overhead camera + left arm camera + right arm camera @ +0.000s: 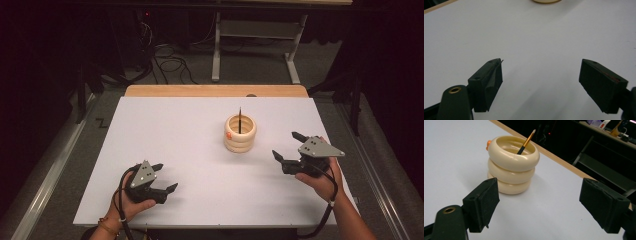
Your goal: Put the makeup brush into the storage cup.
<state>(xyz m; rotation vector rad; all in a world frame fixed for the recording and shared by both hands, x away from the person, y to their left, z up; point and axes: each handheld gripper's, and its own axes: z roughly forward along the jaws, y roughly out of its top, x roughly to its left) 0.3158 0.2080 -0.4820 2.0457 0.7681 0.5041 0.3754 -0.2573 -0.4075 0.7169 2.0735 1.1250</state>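
A cream holder [240,133] shaped like three stacked rings stands right of the middle of the white table [190,140]. A thin brush [240,120] with a gold and black handle stands tilted inside it; the right gripper view shows the holder [511,165] and the brush [526,142] up close. A small orange piece [488,143] sticks out at its left side. My right gripper [289,147] is open, a short way right of the holder, empty. My left gripper [164,177] is open near the front left, over bare table [541,75].
A wooden strip [215,90] runs along the table's far edge. Beyond it stand a metal frame [255,45] and loose cables [170,65] on the floor. The holder's base [546,1] peeks in at the top of the left gripper view.
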